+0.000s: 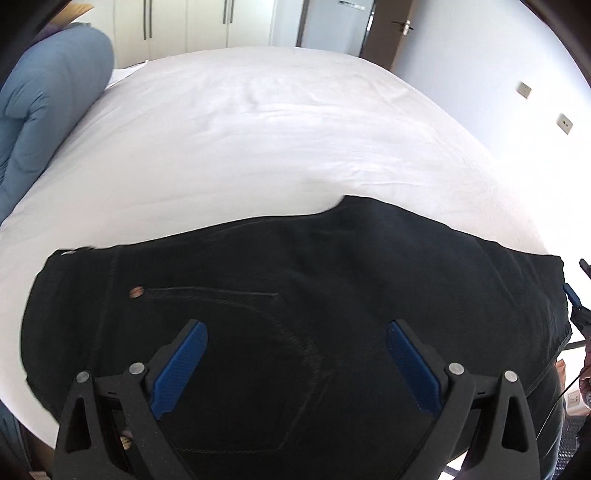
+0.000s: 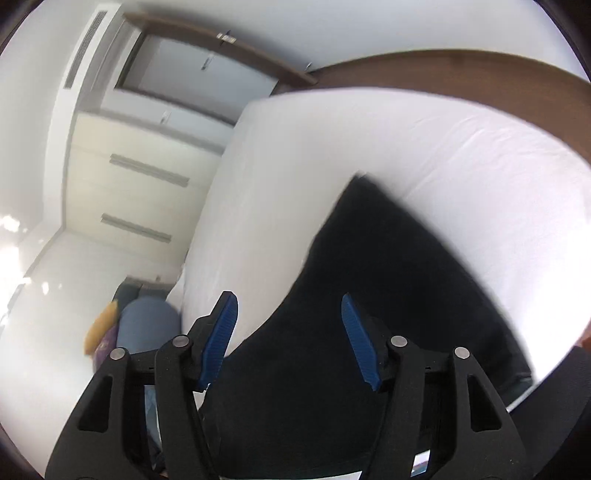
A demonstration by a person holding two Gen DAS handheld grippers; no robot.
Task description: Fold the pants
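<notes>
Black pants (image 1: 332, 266) lie folded across the near part of a white bed (image 1: 258, 129), back pocket and a copper rivet (image 1: 136, 292) facing up. My left gripper (image 1: 295, 326) hovers over the pocket, its blue pads spread wide with nothing pinched. At that view's right edge, beside the end of the pants, a bit of my right gripper (image 1: 574, 295) shows. The right wrist view is blurred. There my right gripper (image 2: 288, 297) stands open above the near end of the pants (image 2: 388, 258); its pads do not press the cloth.
A rolled blue duvet (image 1: 44, 103) lies along the bed's left side, also seen low in the right view as a blue duvet (image 2: 147, 325). Cream wardrobes (image 1: 184, 22) and a door (image 1: 384, 33) stand beyond the bed. A brown headboard (image 2: 480, 70) borders the mattress (image 2: 369, 140).
</notes>
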